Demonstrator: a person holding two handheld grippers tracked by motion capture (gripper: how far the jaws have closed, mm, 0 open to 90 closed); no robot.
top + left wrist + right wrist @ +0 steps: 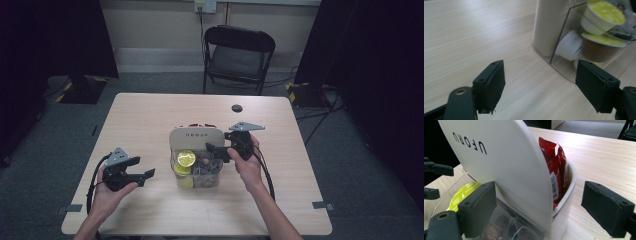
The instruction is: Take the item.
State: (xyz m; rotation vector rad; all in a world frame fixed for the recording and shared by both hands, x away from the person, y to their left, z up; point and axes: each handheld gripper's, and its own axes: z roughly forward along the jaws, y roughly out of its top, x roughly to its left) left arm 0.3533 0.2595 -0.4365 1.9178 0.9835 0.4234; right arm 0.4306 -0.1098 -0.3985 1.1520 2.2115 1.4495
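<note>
Cream plastic organiser (196, 136) sits mid-table, pods (186, 158) in its clear near bin. My right gripper (218, 150) straddles its divider, jaws released; left gripper (145, 176) hovers empty, unclenched. Squeezing off-centre could tip it.

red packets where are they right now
The red packets stand upright in the back compartment of the cream organizer mid-table, behind its tall divider; in the high view they peek out at its far edge.
</note>
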